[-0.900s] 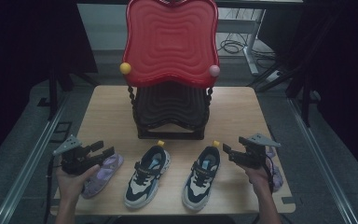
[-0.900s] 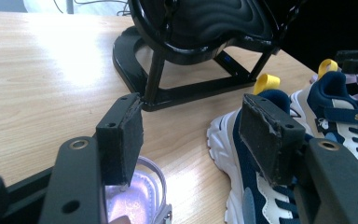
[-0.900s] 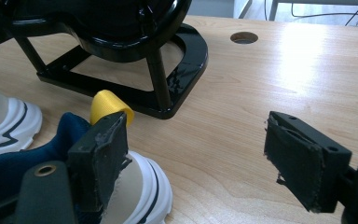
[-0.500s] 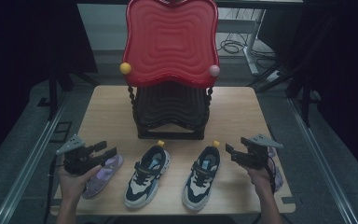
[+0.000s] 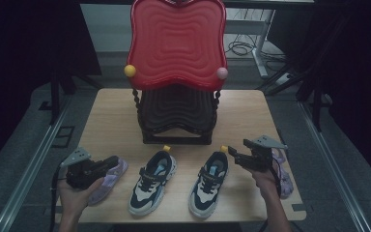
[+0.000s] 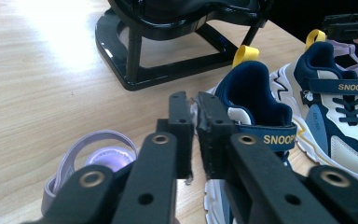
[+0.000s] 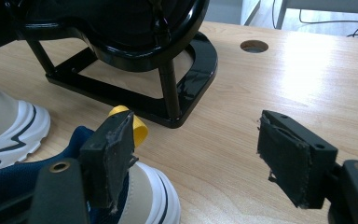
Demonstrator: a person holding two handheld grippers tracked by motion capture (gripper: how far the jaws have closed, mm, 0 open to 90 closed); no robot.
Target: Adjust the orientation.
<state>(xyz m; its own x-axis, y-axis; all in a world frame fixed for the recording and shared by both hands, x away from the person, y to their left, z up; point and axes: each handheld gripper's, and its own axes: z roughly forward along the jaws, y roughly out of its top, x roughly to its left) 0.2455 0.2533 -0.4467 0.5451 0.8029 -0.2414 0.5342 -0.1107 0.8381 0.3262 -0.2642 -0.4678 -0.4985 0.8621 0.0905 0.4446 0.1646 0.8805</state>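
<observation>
Two navy and white sneakers, one on the left (image 5: 153, 181) and one on the right (image 5: 210, 182), stand side by side at the table's front, toes toward me. My left gripper (image 5: 113, 163) hovers shut over a lilac sandal (image 5: 107, 181), with nothing between its jaws. In the left gripper view the gripper (image 6: 193, 121) points at the left sneaker's heel (image 6: 256, 107), with the sandal (image 6: 93, 154) below it. My right gripper (image 5: 234, 153) stands open just right of the right sneaker's heel. In the right gripper view its jaws (image 7: 198, 149) stand wide beside that sneaker's yellow heel loop (image 7: 137, 126), and nothing is held.
A stand with a wavy red panel (image 5: 176, 43) on a black frame (image 5: 174, 116) fills the middle back of the wooden table (image 5: 111, 121). A second lilac sandal (image 5: 282, 174) lies under my right hand. A round hole (image 7: 254, 45) marks the tabletop.
The left gripper has sunk slightly toward the lilac sandal and its jaws look closer together. The right gripper has barely moved.
</observation>
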